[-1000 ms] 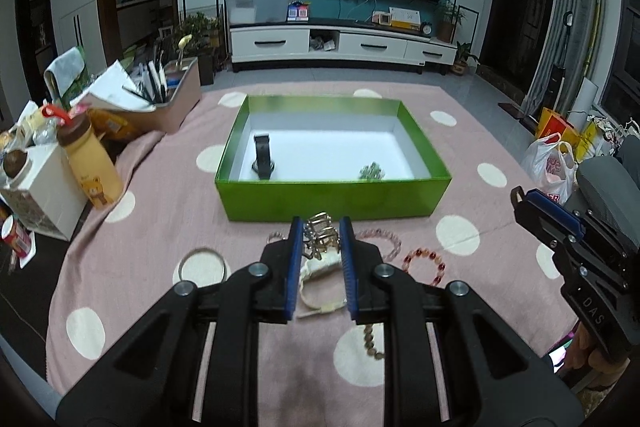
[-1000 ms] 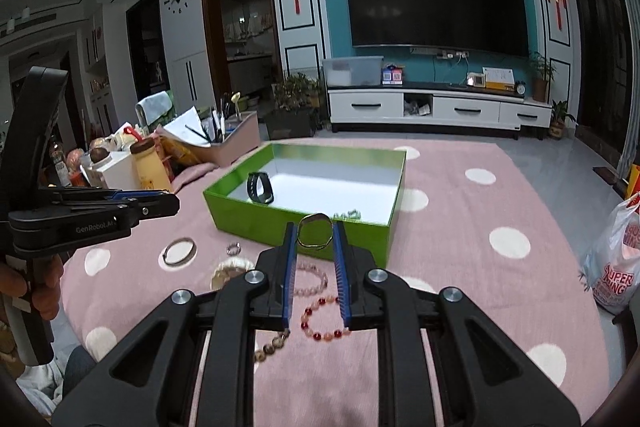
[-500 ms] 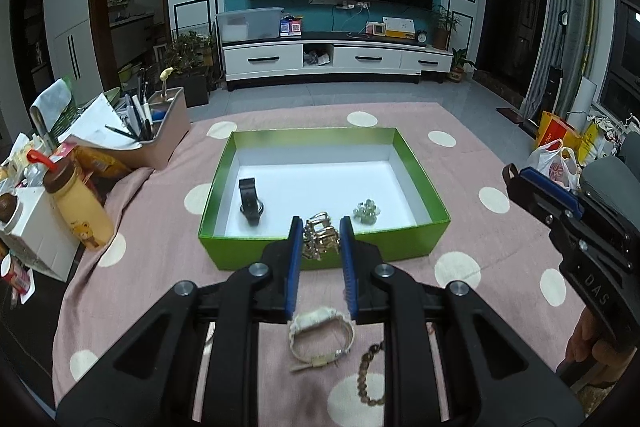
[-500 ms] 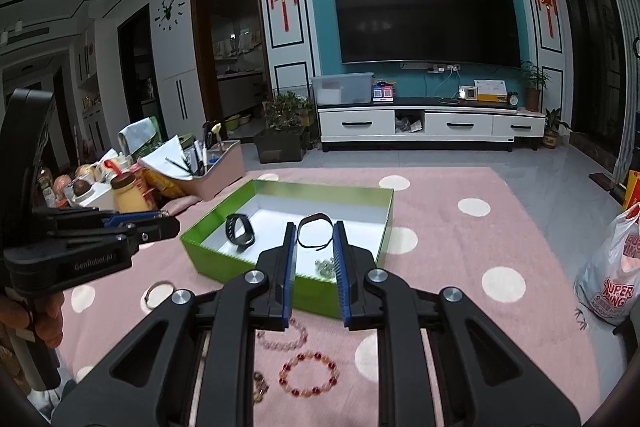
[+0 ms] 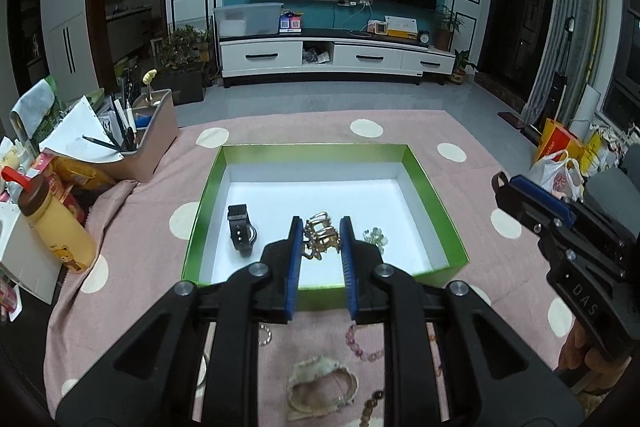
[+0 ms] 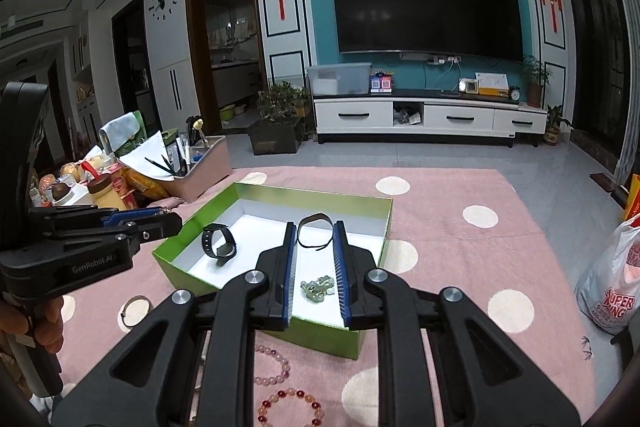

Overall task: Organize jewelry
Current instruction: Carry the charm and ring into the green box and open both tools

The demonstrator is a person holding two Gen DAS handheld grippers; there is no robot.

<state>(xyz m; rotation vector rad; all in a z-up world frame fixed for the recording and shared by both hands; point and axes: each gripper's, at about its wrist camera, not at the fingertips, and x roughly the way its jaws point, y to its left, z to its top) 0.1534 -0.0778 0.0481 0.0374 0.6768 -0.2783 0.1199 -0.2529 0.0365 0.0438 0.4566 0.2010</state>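
A green box (image 5: pixel 200 227) with a white floor sits on the pink dotted cloth; it also shows in the right wrist view (image 6: pixel 384 223). Inside lie a black watch (image 5: pixel 241 231) (image 6: pixel 219 245) and a pale green bead bracelet (image 5: pixel 375 237) (image 6: pixel 318 286). My left gripper (image 5: pixel 320 233) is shut on a gold chain bracelet (image 5: pixel 320 235) and holds it above the box's near part. My right gripper (image 6: pixel 316 239) is shut on a thin dark band (image 6: pixel 316 233) and holds it above the box.
Loose bracelets lie on the cloth before the box: a cream watch (image 5: pixel 322 387), pink beads (image 5: pixel 362 345) (image 6: pixel 274 367), red beads (image 6: pixel 290 407), a metal bangle (image 6: pixel 135 311). A yellow bottle (image 5: pixel 56 223), a white box and a pen holder (image 5: pixel 148 143) stand left.
Both grippers have risen and moved forward from above the loose jewelry to above the green box, each still holding its piece.
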